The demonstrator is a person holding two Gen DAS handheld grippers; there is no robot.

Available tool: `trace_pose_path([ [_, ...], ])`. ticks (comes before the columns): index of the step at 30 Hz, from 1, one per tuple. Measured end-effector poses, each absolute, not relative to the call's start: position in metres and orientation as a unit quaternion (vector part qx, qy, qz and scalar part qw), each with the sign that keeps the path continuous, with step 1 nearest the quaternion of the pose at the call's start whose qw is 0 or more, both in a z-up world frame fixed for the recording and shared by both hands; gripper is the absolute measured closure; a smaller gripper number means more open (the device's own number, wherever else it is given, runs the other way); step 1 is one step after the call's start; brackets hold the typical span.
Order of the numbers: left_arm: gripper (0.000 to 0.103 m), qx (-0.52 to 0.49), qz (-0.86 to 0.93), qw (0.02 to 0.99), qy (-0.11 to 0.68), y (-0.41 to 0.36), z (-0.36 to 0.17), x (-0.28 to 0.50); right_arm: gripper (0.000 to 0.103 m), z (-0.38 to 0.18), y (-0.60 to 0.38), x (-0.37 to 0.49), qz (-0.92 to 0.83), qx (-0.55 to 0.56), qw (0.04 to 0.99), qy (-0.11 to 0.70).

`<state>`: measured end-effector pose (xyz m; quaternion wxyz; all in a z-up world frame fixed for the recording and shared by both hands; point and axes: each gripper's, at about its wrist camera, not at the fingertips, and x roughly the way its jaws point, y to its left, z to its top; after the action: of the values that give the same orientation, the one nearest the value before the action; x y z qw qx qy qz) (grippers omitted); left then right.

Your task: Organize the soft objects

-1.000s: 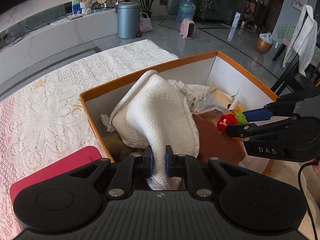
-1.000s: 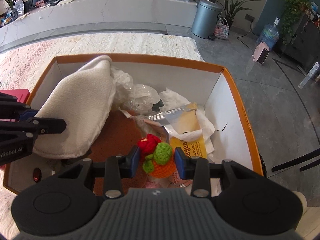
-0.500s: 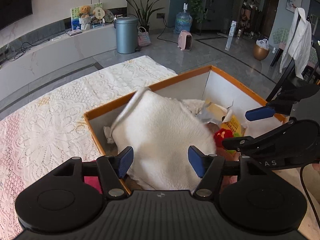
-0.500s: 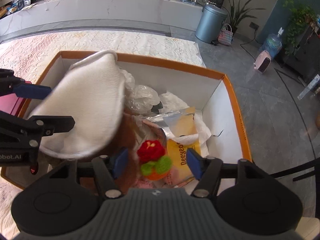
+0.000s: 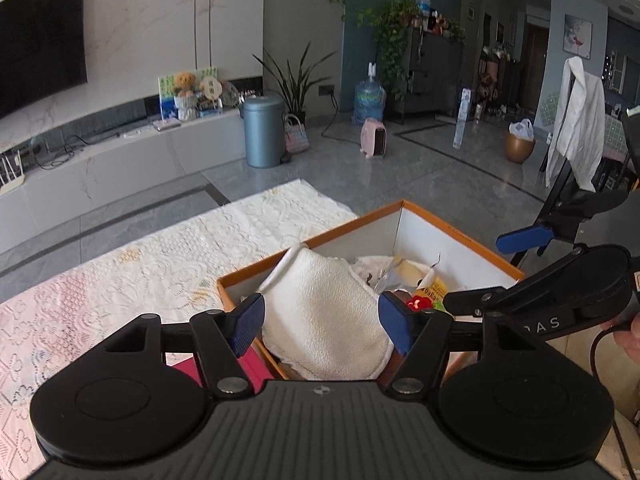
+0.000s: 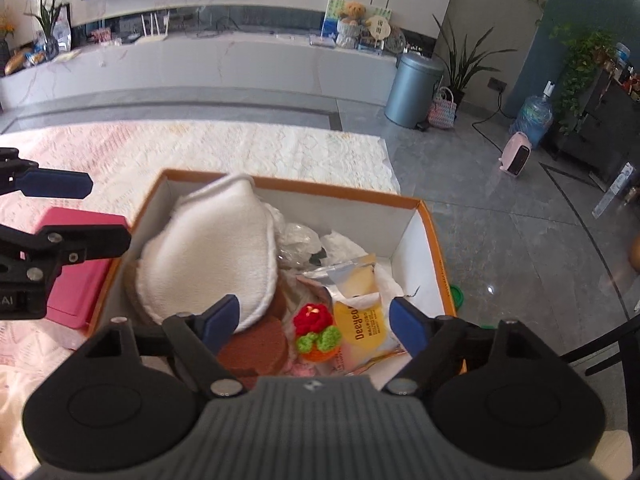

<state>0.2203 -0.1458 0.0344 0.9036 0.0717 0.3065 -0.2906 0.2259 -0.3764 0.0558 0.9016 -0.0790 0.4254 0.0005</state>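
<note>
My left tool [image 5: 320, 322] hangs wide apart, empty; the white cloth [image 6: 216, 248] lies inside the orange box [image 6: 434, 252]. My right tool [image 6: 310, 320] gapes too, above the crocheted flower [image 6: 316, 334]. Both look stowed; the pink case [image 6: 78, 270] outside may remain.

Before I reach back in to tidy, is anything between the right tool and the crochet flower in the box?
Nothing visible. The right tool hangs open above the box, and the crochet flower lies uncovered between its fingers, the white cloth off to the left.
</note>
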Motion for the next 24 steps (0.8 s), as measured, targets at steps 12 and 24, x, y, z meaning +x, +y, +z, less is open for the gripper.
trace_pose_path([
  [12,0.029,0.044,-0.229,0.945,0.231,-0.098,0.059,0.152,0.017,0.080,-0.338,0.139,0.011,-0.014,0.948,0.319],
  [24,0.029,0.043,-0.113,0.977,0.178,-0.065,0.027,0.083,0.009,0.075,-0.304,0.067,-0.008,0.013,0.978,0.209],
])
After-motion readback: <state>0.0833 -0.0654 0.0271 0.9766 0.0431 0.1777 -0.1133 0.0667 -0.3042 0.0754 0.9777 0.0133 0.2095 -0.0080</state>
